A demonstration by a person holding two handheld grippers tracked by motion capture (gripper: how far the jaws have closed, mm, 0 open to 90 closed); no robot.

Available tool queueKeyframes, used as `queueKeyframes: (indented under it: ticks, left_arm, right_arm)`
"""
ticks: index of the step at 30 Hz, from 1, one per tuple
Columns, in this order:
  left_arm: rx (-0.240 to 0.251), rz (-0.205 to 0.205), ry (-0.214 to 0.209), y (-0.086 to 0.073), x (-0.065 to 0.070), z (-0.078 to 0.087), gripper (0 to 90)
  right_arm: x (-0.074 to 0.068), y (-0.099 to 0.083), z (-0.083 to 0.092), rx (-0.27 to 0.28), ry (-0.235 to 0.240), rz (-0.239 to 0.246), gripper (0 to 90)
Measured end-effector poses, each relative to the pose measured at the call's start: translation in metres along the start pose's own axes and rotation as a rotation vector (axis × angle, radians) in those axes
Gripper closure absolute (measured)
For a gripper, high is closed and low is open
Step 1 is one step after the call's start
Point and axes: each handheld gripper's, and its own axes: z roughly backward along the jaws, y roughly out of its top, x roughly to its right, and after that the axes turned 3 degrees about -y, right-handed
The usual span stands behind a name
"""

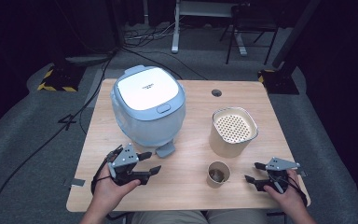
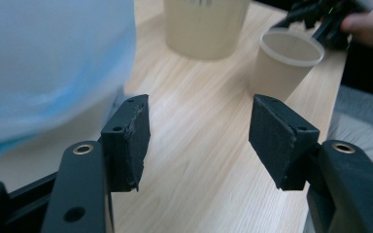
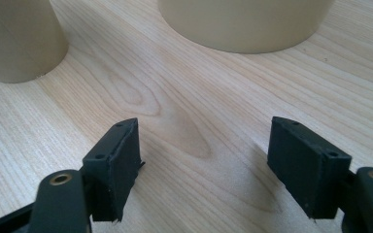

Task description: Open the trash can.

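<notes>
The left gripper (image 1: 150,164) hangs released, nothing between its jaws, beside the rice cooker (image 1: 148,105). The right gripper (image 1: 253,173), also released, should approach the small paper cup (image 1: 218,173) ahead-left, squarely.

A small tan paper cup (image 1: 218,173) stands upright near the table's (image 1: 191,191) front edge, right of centre, open mouth up, something dark at its bottom.
</notes>
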Motion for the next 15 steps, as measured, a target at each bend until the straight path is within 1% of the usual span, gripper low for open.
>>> queueKeyframes:
  ticks: [1,2,3,5,6,7,11,13,15]
  left_arm:
    - [0.0,0.0,0.0,0.0,0.0,0.0,41.4]
    - [0.012,-0.004,0.001,0.002,-0.001,0.002,41.7]
    - [0.042,-0.007,-0.005,0.006,-0.002,0.005,42.0]
    - [0.073,-0.011,-0.02,0.01,-0.003,0.008,41.7]
    - [0.073,-0.011,-0.02,0.01,-0.003,0.008,40.9]
    - [0.105,-0.028,-0.047,0.015,-0.004,0.01,40.9]
    - [0.118,-0.045,-0.072,0.027,-0.004,0.013,43.3]
    - [0.126,-0.04,-0.088,0.033,-0.005,0.015,45.6]
    - [0.119,-0.047,-0.093,0.041,-0.009,0.017,48.9]
  right_arm:
    - [0.0,0.0,0.0,0.0,0.001,-0.001,28.2]
    - [0.0,0.0,0.0,0.0,0.001,-0.001,28.3]
    - [0.0,0.0,0.0,0.0,0.001,-0.001,28.3]
    - [0.0,0.0,0.0,0.0,-0.002,0.0,28.2]
    - [0.0,0.0,0.0,0.0,-0.002,0.0,28.2]
    - [0.0,0.0,0.0,-0.001,-0.003,0.001,28.2]
    - [0.0,0.0,0.0,0.0,-0.001,0.0,28.3]
    - [0.0,0.0,0.0,0.0,-0.001,0.0,28.2]
    - [0.0,0.0,0.0,0.0,-0.002,0.001,28.3]
